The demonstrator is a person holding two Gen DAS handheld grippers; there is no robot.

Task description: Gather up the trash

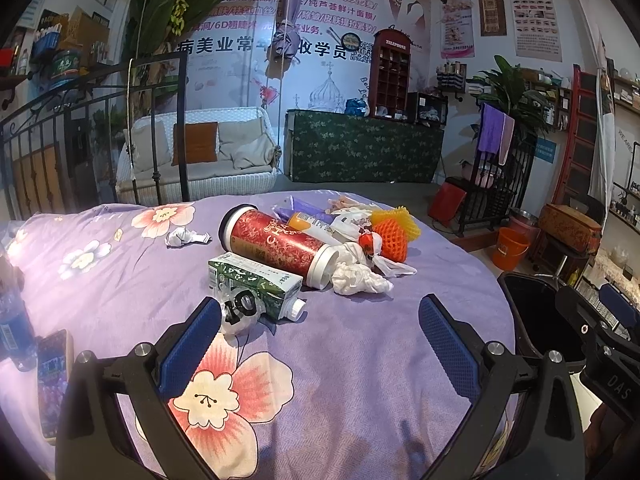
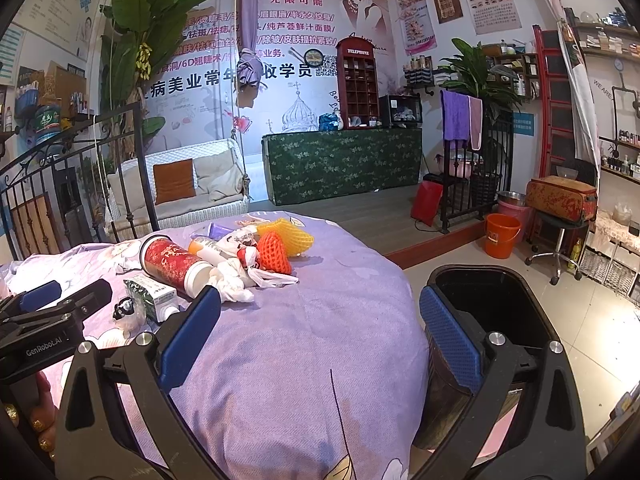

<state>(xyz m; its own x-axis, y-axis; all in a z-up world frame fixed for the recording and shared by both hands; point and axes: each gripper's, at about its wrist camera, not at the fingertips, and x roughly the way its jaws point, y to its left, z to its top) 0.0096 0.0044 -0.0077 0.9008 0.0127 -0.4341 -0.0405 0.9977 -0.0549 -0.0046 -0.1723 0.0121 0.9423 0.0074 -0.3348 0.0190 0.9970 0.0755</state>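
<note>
Trash lies in a pile on the purple flowered bedspread: a red tube can on its side, a green carton, a clear crushed wrapper, white crumpled tissue, orange and yellow foam nets, and a paper ball. My left gripper is open and empty, just short of the carton. My right gripper is open and empty over the bed's edge, with the black bin by its right finger. The pile lies ahead to the left.
A phone and a blue bottle lie at the bed's left. An iron bed frame stands behind. An orange bucket, a stool with a case and shelves stand on the floor at right.
</note>
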